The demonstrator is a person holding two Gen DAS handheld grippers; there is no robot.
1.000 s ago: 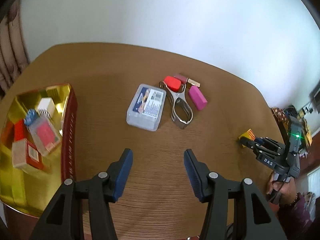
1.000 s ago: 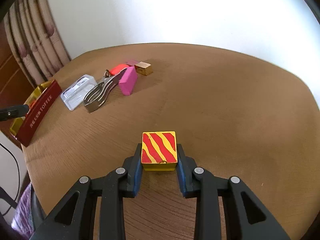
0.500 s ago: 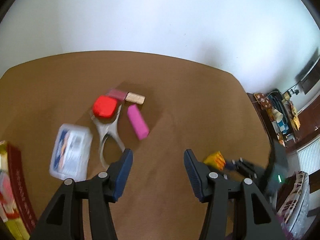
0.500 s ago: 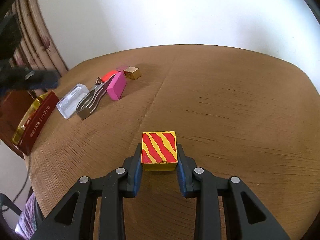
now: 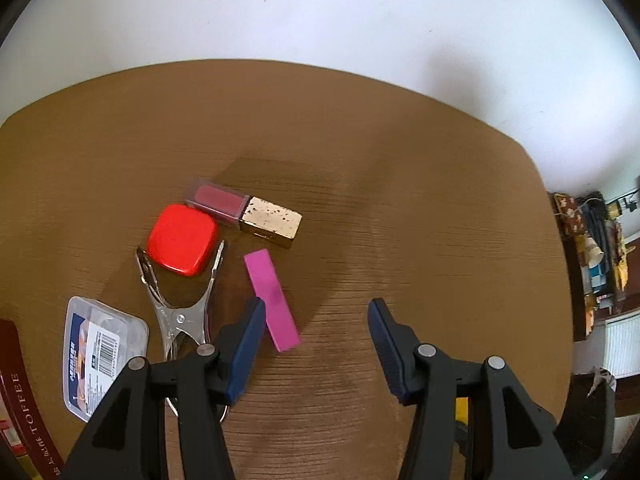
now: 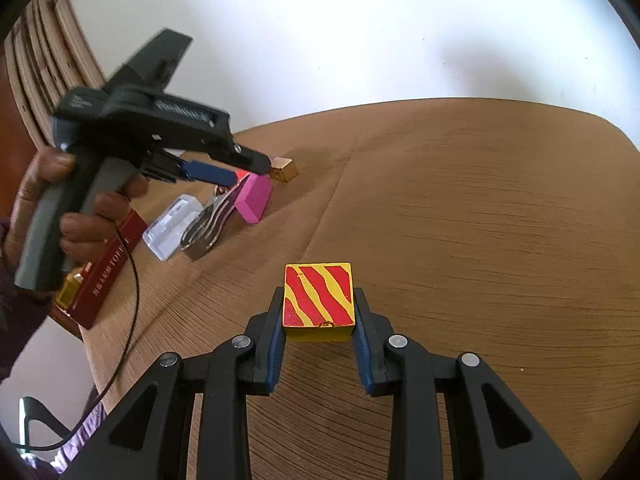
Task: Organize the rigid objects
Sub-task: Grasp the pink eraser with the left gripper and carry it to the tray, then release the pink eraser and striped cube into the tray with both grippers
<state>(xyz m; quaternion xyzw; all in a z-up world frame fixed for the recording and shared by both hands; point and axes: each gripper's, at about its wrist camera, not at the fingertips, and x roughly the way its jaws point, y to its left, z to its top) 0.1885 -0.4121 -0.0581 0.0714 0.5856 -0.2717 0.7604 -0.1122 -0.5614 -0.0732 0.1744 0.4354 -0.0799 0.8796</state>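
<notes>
Left wrist view: one pink block point(image 5: 272, 300); one red tin point(image 5: 182, 239).

My left gripper point(image 5: 316, 332), jaws apart, nothing between. Pink block point(image 5: 272, 300) touching my left pad at ten o'clock; red tin point(image 5: 182, 239), metal clip point(image 5: 182, 308) farther, ten o'clock.

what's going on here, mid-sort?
A person is tidying small items off a round wooden table with two handheld grippers. The right gripper is shut on a yellow block with red stripes. The left gripper, jaws open and empty, hovers over a cluster: a pink block, a red tin, a metal punch and a clear plastic case. A toffee tin sits at the table's edge.
</notes>
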